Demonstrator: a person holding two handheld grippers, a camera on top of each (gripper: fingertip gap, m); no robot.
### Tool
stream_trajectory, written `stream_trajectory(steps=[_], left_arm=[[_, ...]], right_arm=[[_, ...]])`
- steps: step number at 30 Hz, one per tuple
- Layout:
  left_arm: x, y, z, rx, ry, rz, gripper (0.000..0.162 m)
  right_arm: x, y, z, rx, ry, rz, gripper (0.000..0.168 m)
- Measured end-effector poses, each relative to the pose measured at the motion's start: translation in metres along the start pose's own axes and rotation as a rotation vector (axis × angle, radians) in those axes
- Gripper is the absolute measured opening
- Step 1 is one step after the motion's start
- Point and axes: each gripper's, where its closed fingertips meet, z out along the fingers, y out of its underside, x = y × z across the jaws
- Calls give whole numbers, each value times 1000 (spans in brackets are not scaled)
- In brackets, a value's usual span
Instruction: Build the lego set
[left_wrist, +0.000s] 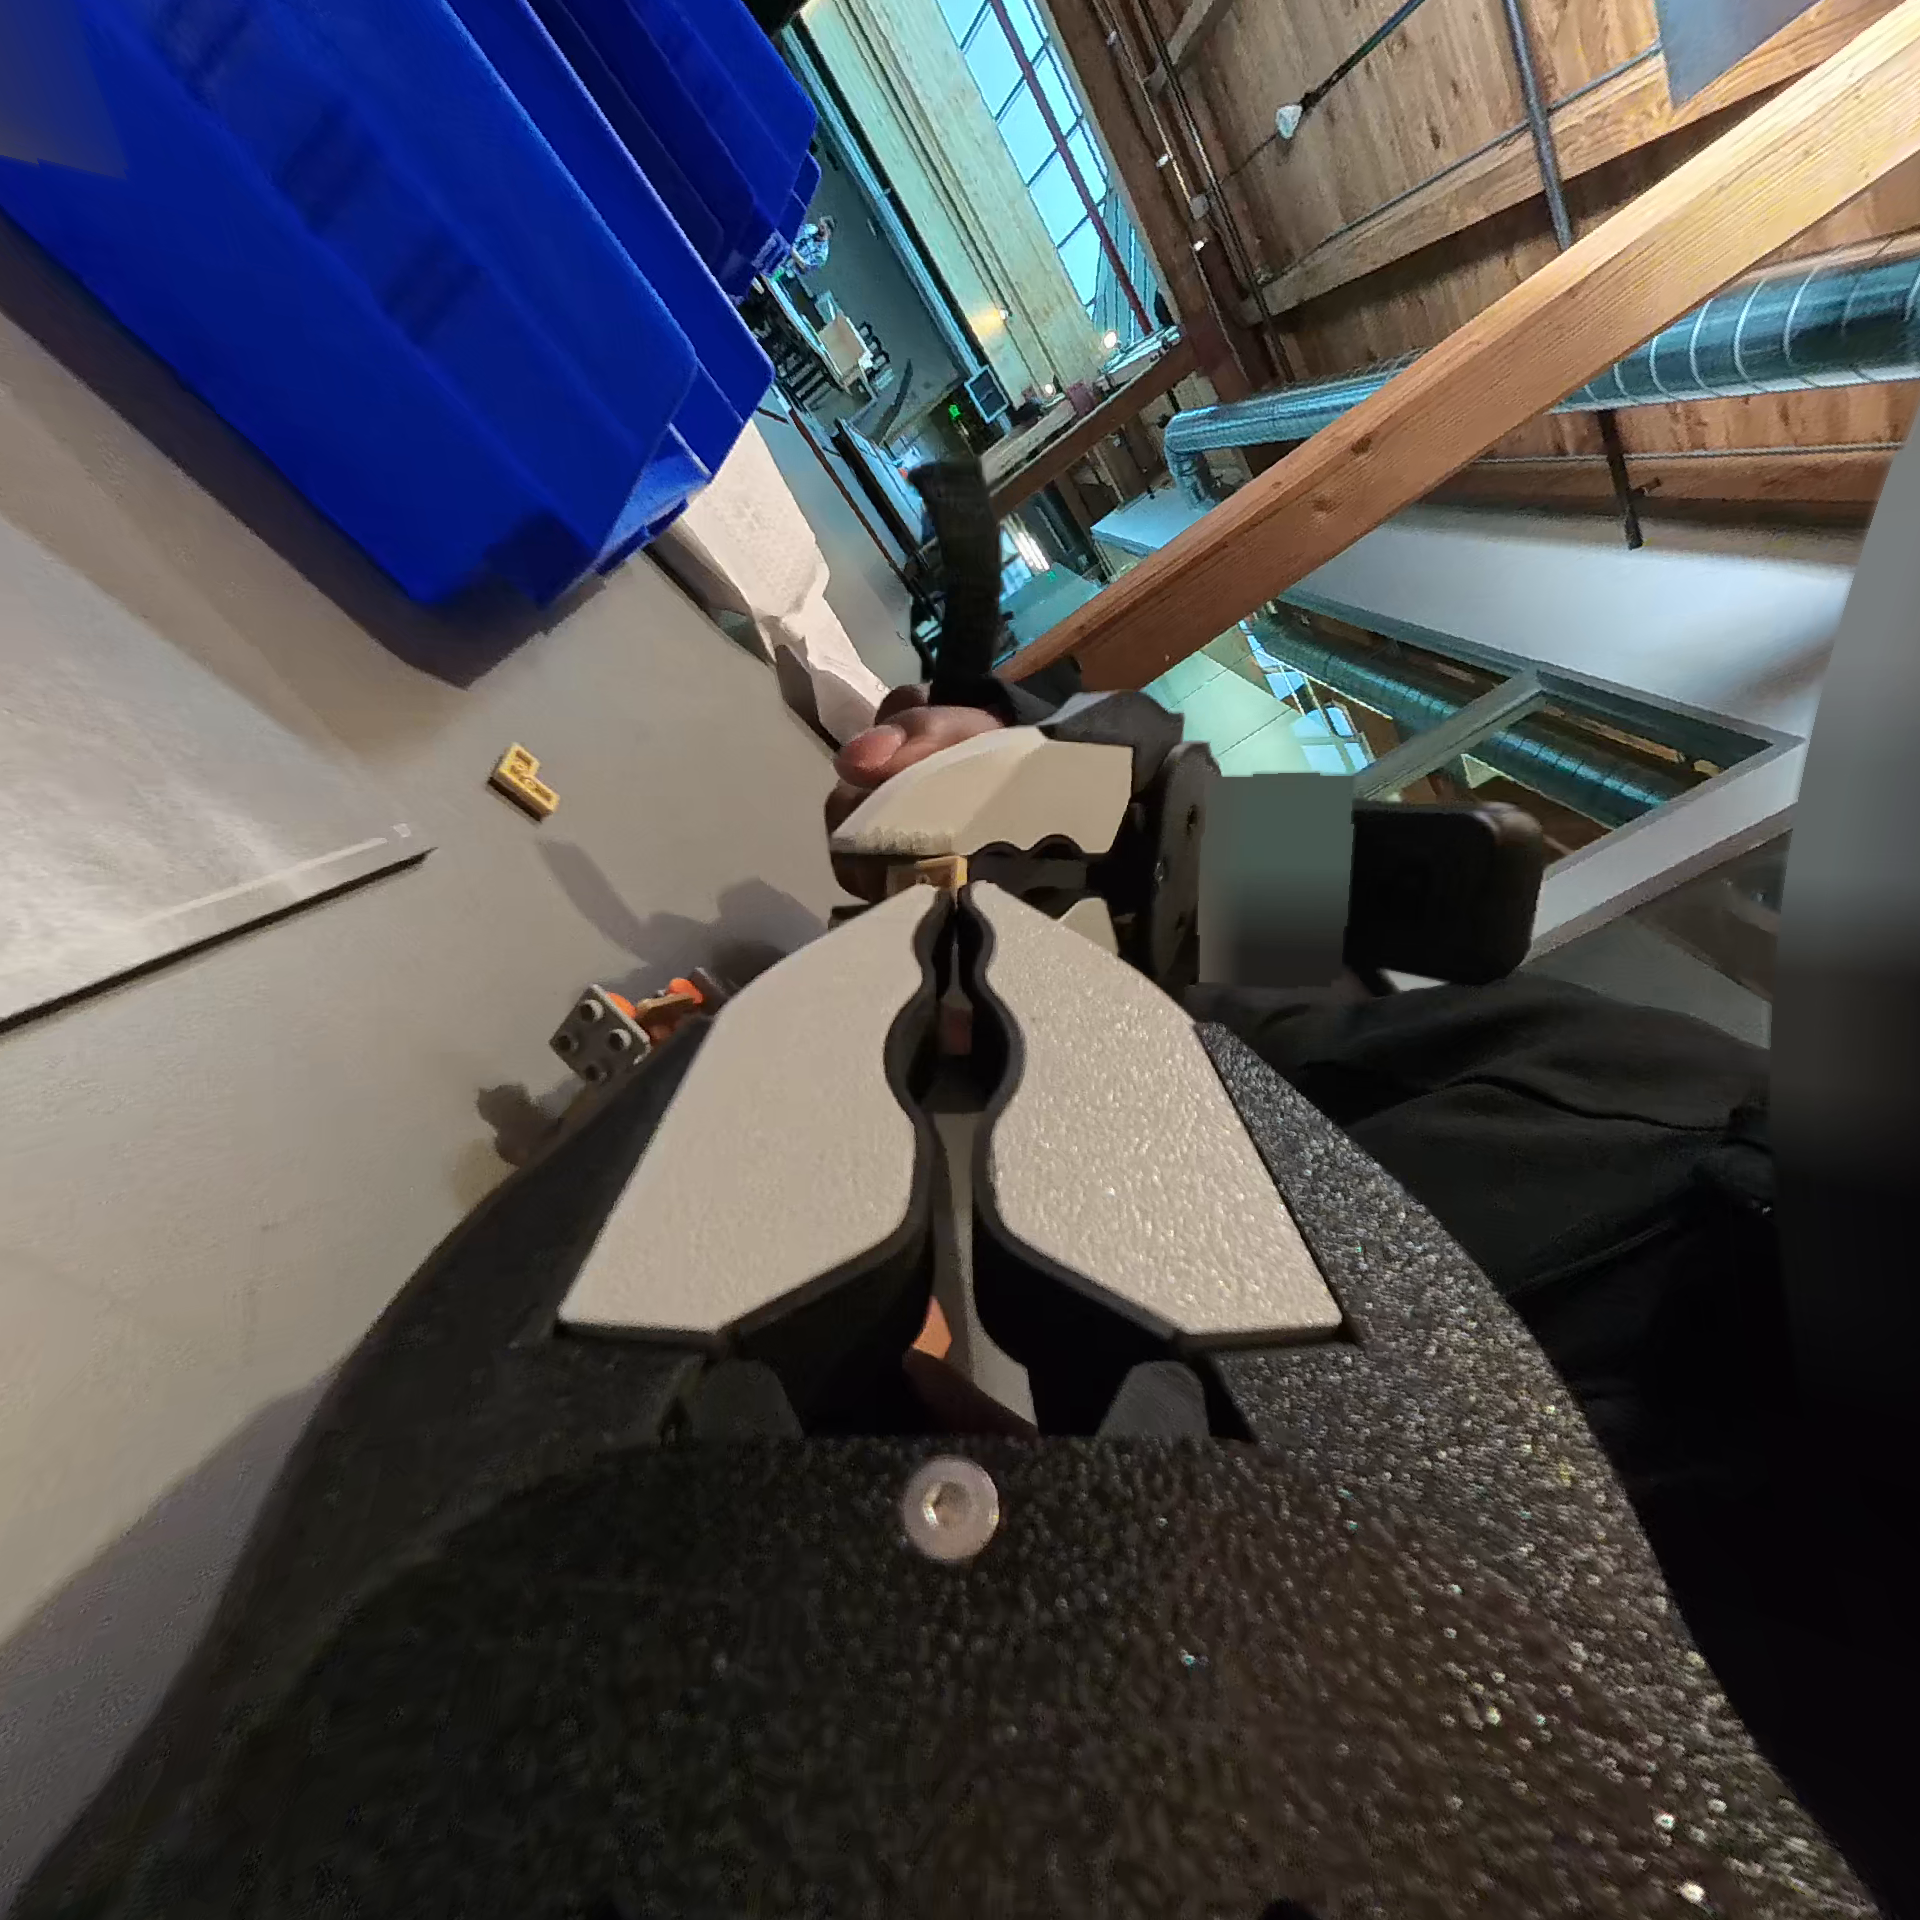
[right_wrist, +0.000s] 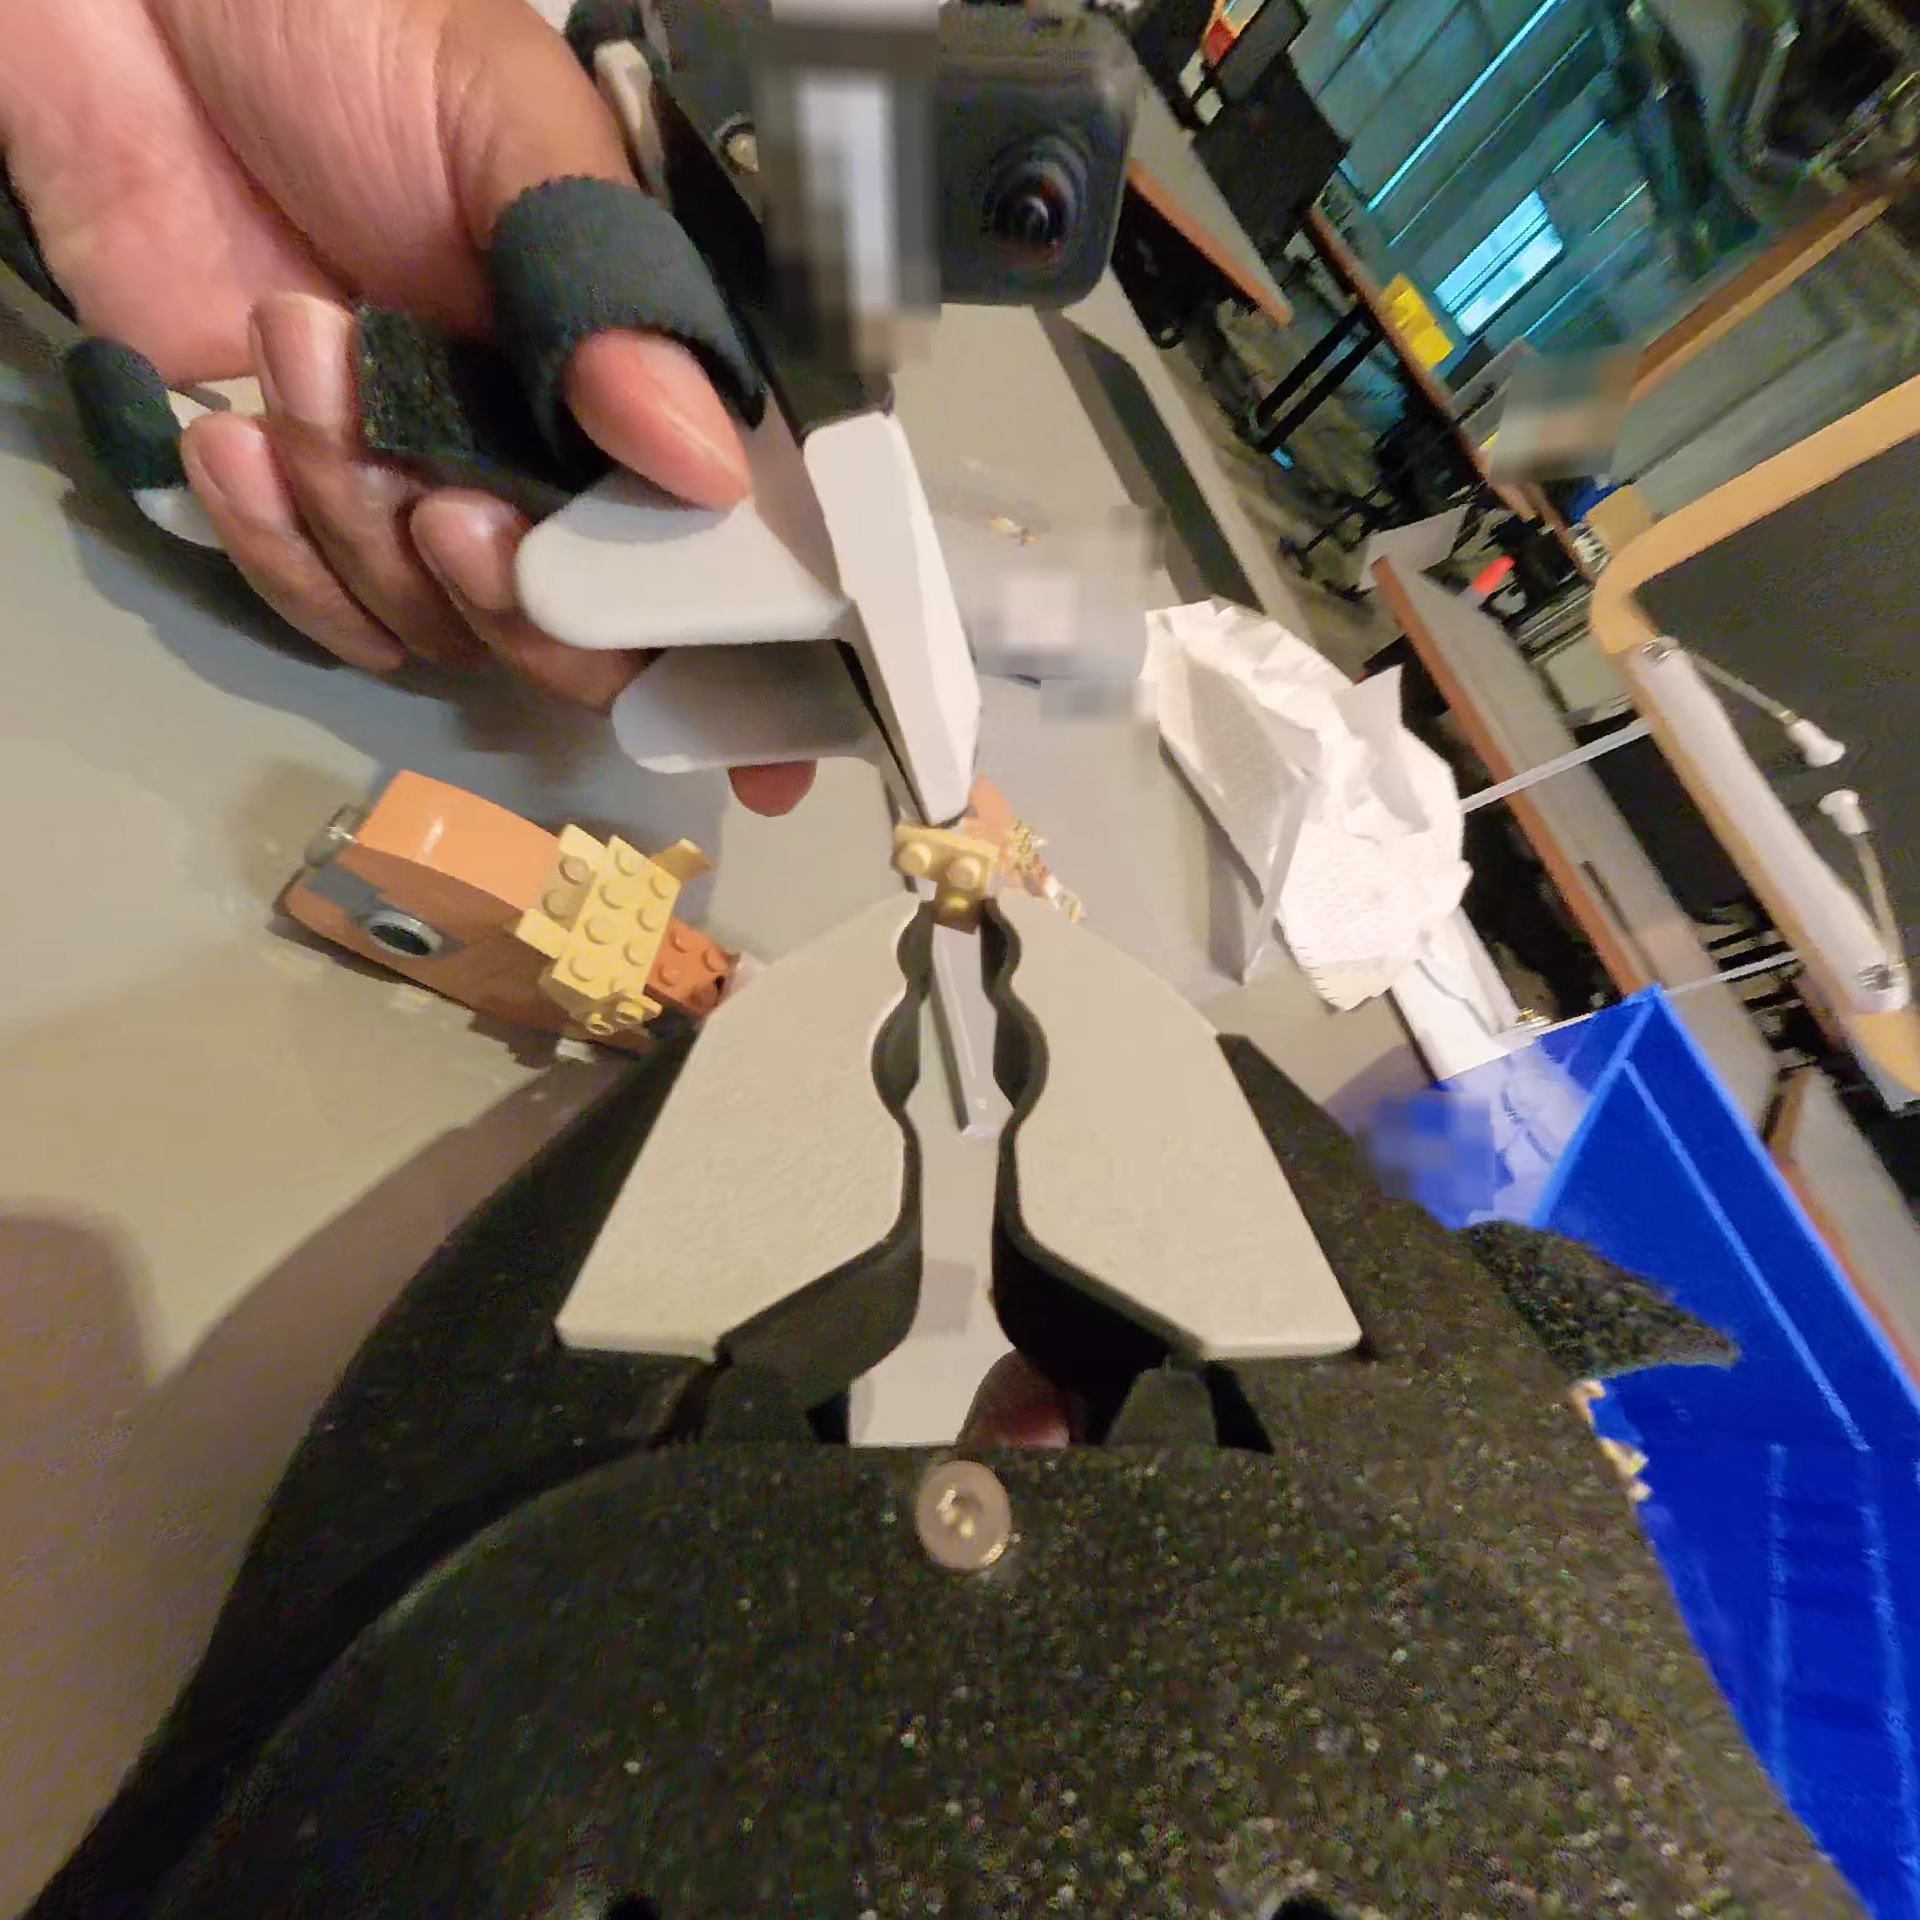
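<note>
On the grey table, the brown model lies at 9 o'clock. The right gripper and left gripper each pinch the tan plate between them. Align studs squarely, then press gently.

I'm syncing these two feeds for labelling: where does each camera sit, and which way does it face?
Left wrist view: on the left gripper, tilted, facing the right gripper, blue bins, ceiling.
Right wrist view: on the right gripper, facing the left gripper, a hand, brown model.
Shared: tan piece, grey table.
</note>
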Motion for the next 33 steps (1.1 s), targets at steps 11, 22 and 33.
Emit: stream_trajectory(steps=[11,22,33], left_arm=[[-5,-5,-7,-125,-261,593,3],[-14,0,7,-347,-535,1241,11],[-18,6,7,-382,-516,1295,8]], right_arm=[[-7,18,-1,-121,-164,313,8],[-9,18,-4,-160,-241,616,8],[-15,17,-3,-166,-272,681,8]])
